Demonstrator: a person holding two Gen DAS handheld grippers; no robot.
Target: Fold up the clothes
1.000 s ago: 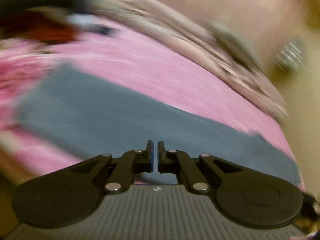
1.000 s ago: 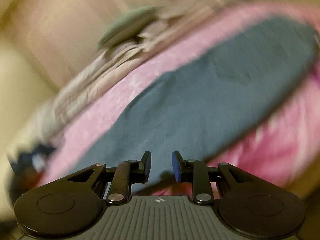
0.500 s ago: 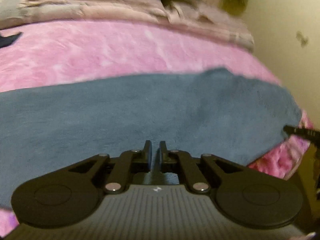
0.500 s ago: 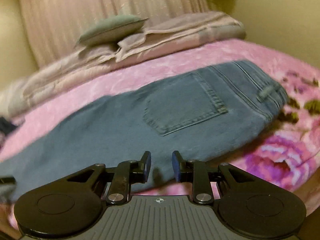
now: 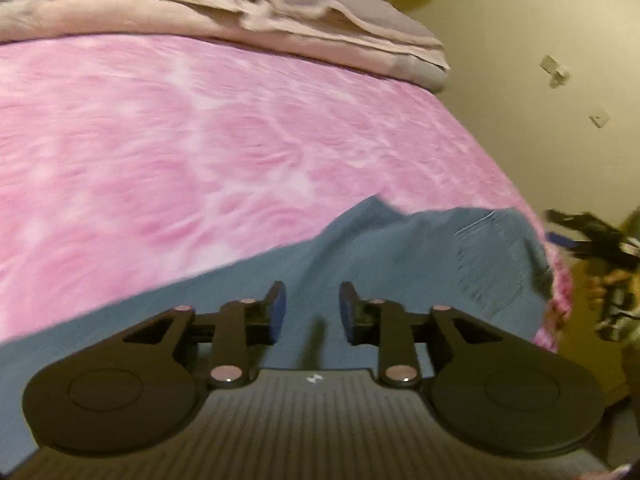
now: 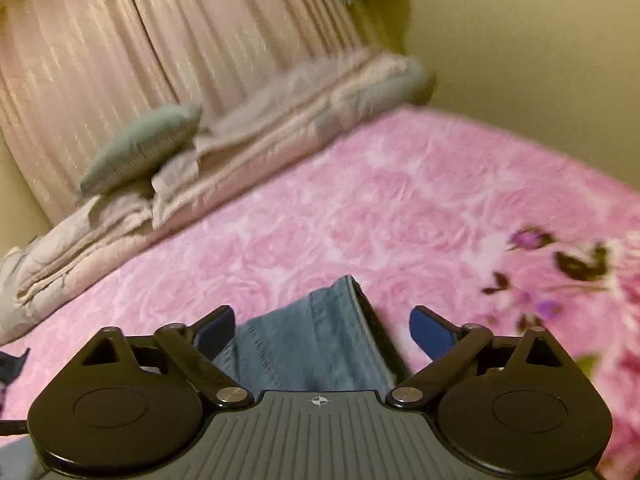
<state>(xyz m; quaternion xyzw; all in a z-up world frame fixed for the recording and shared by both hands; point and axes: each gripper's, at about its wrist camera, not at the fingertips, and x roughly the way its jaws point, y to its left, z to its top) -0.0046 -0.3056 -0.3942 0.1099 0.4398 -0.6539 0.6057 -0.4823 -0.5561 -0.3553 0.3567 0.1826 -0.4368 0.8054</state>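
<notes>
Here, a bed [image 5: 200, 152] under a pink floral blanket [image 6: 400, 216] filled both views. A folded beige quilt [image 5: 280, 20] ran along its far edge, with one grey-green pillow [image 6: 140, 148] on top of it in the right wrist view. Behind that hung a pleated pinkish curtain [image 6: 180, 40], and a yellowish wall [image 5: 540, 40] closed the room at the right, carrying two small pale fittings too blurred to identify.

One pair of jeans [image 5: 400, 256] lay flat on the blanket, near the bed's front edge. In the left wrist view they stretched from the lower left to the right edge of the bed; in the right wrist view only a stitched end of them [image 6: 316, 344] showed.

The left gripper [image 5: 312, 306] was held low over the jeans, its two blue-padded fingers [image 5: 277, 312] parted with a moderate gap and nothing between them. The right gripper [image 6: 322, 330] also hung just above the denim, its fingers [image 6: 430, 330] spread wide to either side of the stitched end, not pinching it. Whether either touched the cloth could not be told.

At the right edge of the left wrist view, the right gripper appeared as a dark blurred shape, with part of a hand [image 5: 604, 284] behind it.
</notes>
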